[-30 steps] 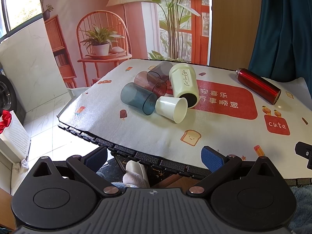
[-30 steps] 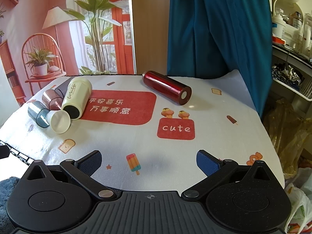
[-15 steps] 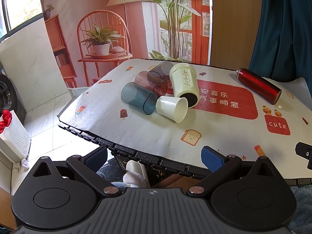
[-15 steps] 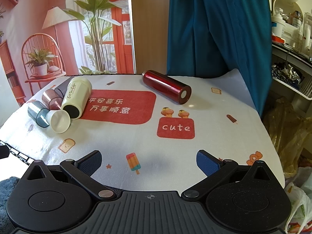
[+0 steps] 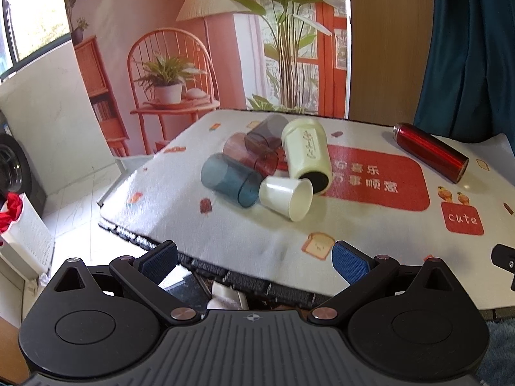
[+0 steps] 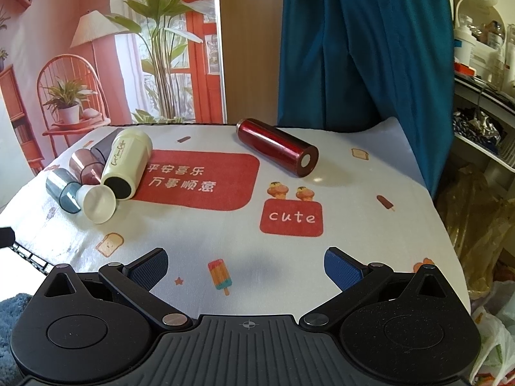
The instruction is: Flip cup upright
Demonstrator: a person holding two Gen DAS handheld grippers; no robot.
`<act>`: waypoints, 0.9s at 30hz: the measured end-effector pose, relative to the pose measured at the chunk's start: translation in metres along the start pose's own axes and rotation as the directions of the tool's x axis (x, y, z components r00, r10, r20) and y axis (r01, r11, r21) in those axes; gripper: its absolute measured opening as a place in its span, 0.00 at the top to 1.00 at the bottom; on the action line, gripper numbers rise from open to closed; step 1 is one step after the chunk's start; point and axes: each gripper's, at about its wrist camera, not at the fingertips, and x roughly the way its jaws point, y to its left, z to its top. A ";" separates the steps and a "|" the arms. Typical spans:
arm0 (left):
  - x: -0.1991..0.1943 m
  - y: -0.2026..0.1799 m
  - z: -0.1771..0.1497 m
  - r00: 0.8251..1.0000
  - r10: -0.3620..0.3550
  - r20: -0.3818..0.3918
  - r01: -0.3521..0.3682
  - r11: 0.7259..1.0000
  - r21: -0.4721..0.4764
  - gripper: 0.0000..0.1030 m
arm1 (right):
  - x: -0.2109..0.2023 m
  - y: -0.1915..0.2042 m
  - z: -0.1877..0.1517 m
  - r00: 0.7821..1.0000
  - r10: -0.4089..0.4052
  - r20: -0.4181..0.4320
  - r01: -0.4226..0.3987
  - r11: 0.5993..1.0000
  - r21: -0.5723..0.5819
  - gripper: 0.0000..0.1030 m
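Note:
Several cups lie on their sides in a cluster on the table: a small white cup, a blue-grey tumbler, a pink tumbler, a dark tumbler and a tall cream cup. A red metal bottle lies on its side to the right. My left gripper is open and empty at the table's near edge, short of the cluster. My right gripper is open and empty above the near cloth.
The table carries a white printed cloth with a red panel. A teal curtain hangs behind. Shelves and plastic bags stand to the right. A white basket sits on the floor at left.
My left gripper has moved slightly forward and up toward the cups. The right gripper and all cups have stayed still.

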 end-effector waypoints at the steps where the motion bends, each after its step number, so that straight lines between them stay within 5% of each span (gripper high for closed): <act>1: 0.002 -0.001 0.002 1.000 0.001 0.003 -0.001 1.000 0.003 0.00 | 0.002 0.000 0.003 1.000 0.000 0.000 0.000 1.000 -0.001 0.00; 12: 0.051 -0.010 0.025 0.999 -0.016 -0.049 0.016 1.000 -0.008 0.00 | 0.050 -0.007 0.054 0.999 0.046 0.029 -0.044 0.997 -0.067 0.00; 27: 0.130 0.006 0.018 0.982 -0.026 -0.188 -0.001 0.990 -0.142 0.00 | 0.229 -0.022 0.138 0.999 0.017 0.032 -0.005 0.936 -0.351 0.08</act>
